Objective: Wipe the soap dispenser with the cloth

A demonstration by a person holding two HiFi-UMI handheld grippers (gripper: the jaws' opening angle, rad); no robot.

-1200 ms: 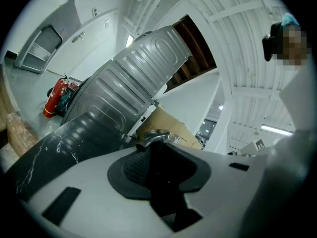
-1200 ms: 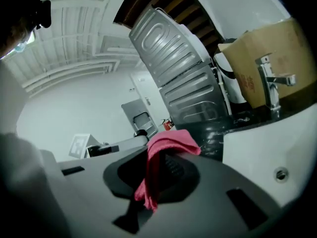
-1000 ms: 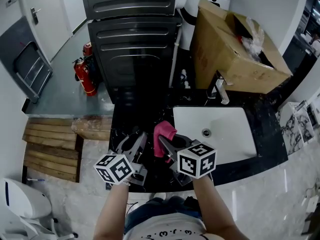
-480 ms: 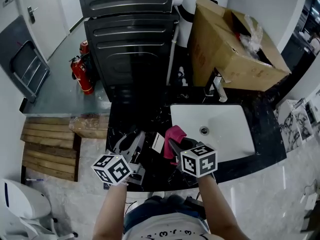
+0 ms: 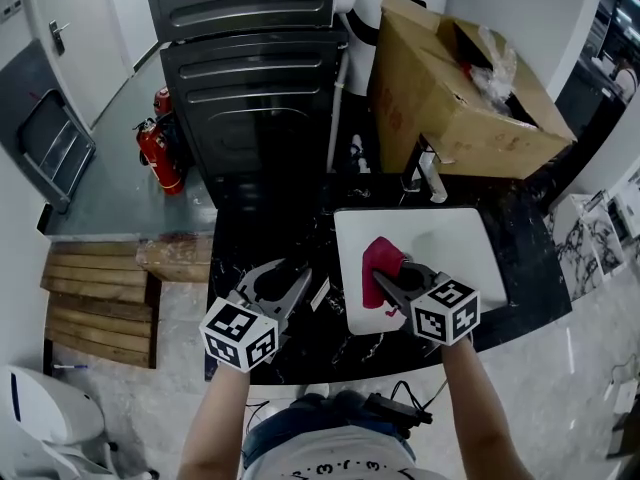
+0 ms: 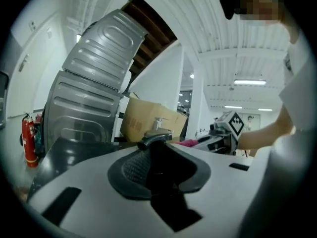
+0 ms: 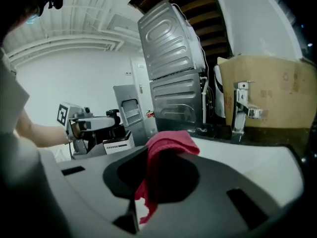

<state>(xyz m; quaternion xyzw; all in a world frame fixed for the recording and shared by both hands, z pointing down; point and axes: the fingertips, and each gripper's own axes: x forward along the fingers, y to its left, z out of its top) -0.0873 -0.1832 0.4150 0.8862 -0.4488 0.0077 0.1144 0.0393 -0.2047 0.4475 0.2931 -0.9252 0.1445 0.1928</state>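
Left gripper [image 5: 283, 278] is clamping the dark soap dispenser [image 6: 162, 171] — seen clearly only in its own view — while the right gripper [image 5: 388, 280] is holding the red cloth [image 5: 381, 261] over the sink [image 5: 455, 233]

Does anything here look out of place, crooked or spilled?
The big cardboard box stands out: it sits tilted right behind the tap of the white sink, its top open with crumpled clear plastic poking out. That is an odd spot for a box. Nothing looks spilled or broken.
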